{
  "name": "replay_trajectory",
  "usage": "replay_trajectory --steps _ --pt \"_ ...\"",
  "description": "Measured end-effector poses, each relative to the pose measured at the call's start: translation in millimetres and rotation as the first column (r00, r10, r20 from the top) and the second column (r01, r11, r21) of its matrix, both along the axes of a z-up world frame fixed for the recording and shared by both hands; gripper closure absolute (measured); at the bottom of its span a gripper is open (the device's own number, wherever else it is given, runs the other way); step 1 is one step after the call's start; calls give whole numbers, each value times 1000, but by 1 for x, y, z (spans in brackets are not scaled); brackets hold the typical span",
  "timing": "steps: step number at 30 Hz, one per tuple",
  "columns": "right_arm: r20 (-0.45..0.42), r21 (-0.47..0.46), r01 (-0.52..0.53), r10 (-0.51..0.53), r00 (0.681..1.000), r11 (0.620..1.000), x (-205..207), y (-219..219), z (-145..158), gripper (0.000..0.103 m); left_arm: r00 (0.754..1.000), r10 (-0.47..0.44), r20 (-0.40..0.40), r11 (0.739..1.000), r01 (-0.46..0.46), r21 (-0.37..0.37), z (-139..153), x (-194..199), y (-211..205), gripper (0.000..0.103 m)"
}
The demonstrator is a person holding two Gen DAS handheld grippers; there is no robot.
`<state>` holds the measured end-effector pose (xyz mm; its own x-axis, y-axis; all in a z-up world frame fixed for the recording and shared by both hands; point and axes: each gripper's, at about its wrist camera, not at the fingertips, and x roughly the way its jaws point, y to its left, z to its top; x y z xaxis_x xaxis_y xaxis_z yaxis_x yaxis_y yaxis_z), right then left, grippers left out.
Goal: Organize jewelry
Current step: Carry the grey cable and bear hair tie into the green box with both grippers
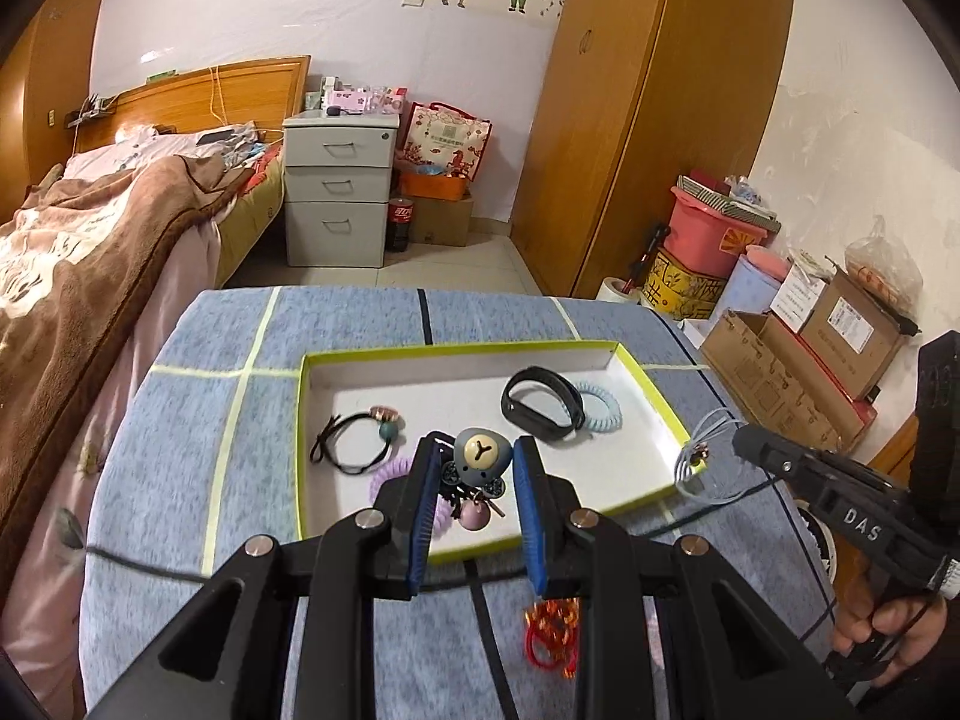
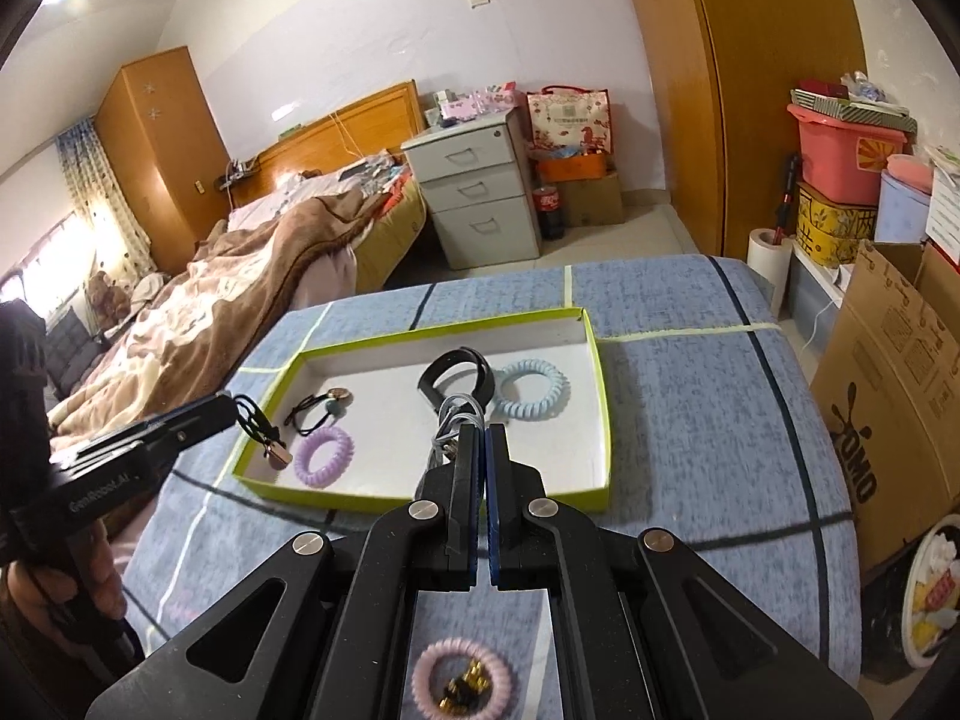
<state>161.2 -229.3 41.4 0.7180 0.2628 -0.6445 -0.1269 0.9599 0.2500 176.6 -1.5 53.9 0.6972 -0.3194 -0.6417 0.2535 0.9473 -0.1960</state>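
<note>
Blue checked cloth covers the table (image 1: 198, 360), and on it sits the shallow tray (image 1: 456, 351) with the green rim where the jewelry is being gathered. Working left to right: at the tray's left end lie a black hair tie (image 1: 354, 441) with small beads and a lilac coil tie (image 2: 324, 456). Your left gripper (image 1: 471, 474) is clamped on a bear charm hair tie (image 1: 480, 456), holding it above the tray's near left part with its tassels dangling. Further right in the tray rest a black wristband (image 1: 543, 408) and, touching it, a pale blue coil tie (image 1: 600, 405). Your right gripper (image 2: 480, 438) has its jaws pressed together on a grey cord hair tie (image 2: 453, 414), held over the tray's near edge, right of centre. You look to be mid-delivery with both hands. Next, lower each piece to the white floor and ease the jaws apart, the left one first so the charm's strands don't snag the lilac coil. Two pieces wait on the cloth nearer you: a red and orange tie (image 1: 552, 636) and a pink coil tie (image 2: 462, 681) with small gold bits inside it
</note>
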Motion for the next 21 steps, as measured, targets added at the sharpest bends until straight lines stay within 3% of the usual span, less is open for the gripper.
replay_trajectory --steps 13,21 --pt "-89 -22 -12 10 996 1000 45 1 -30 101 997 -10 -75 1000 8 -16 -27 40 -15 77" --pt "-147 -50 -17 10 989 999 56 -1 -47 101 990 -24 -138 1000 26 12 -50 52 -23 77"
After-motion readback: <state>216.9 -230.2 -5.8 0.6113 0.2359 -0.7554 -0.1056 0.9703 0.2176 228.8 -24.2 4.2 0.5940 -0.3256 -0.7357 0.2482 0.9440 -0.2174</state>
